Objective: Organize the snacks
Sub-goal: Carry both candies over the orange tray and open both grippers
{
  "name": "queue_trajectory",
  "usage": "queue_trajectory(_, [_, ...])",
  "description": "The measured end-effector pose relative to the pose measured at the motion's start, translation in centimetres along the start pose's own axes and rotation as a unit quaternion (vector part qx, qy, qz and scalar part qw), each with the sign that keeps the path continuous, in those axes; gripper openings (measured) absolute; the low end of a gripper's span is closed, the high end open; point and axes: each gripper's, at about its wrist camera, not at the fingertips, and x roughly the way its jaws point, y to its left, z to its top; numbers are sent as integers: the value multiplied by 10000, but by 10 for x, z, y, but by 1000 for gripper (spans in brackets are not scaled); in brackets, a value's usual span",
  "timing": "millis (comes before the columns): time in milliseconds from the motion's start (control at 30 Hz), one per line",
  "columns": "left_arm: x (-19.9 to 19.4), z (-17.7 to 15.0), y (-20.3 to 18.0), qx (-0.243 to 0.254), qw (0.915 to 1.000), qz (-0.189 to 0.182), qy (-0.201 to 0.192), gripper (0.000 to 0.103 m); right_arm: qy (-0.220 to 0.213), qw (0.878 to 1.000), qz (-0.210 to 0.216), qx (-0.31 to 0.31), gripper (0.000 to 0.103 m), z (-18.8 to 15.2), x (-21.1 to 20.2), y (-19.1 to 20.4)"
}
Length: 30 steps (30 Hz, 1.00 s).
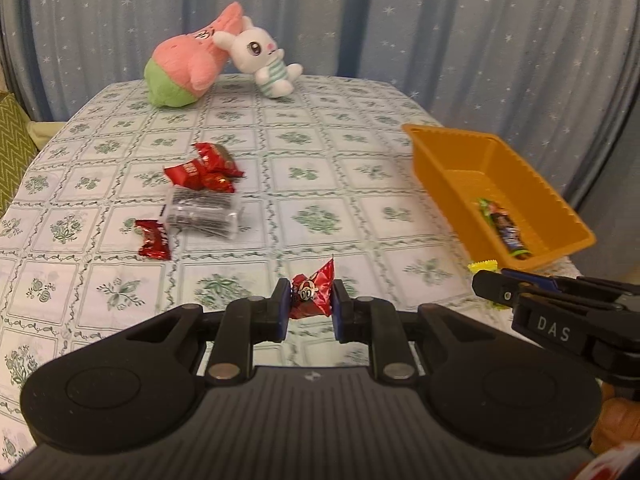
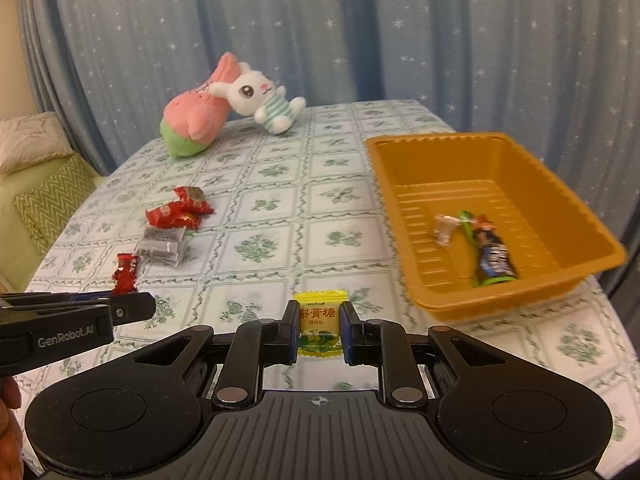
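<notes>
The left gripper [image 1: 311, 309] has its jaws clenched on a red candy [image 1: 313, 295], held above the tablecloth [image 1: 304, 168] well to the left of the orange tray [image 2: 496, 168]. The right gripper [image 2: 319, 329] grasps a yellow candy [image 2: 320, 322] just left of the tray's near corner. Inside the tray lie a dark snack bar [image 2: 494, 258], a green wrapper [image 2: 466, 220] and a clear wrapper [image 2: 444, 228]. Far left of the tray sit a heap of red candies [image 1: 206, 168], a grey packet [image 1: 204, 214] touching it, and a lone red candy [image 1: 154, 238]. Beyond the tray, at the far edge, a pink plush [image 1: 192, 60] and white rabbit [image 1: 264, 60] lean together.
</notes>
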Motion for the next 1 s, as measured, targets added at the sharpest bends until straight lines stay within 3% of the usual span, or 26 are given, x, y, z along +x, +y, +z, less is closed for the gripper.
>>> queue_trajectory(533, [-22, 10, -56, 336, 9983, -462, -108, 18, -185, 9991, -262, 262, 21, 1, -45, -38])
queue_trajectory(1000, [-2, 35, -111, 598, 9930, -1007, -138, 18, -510, 9944, -600, 704, 21, 26, -60, -94])
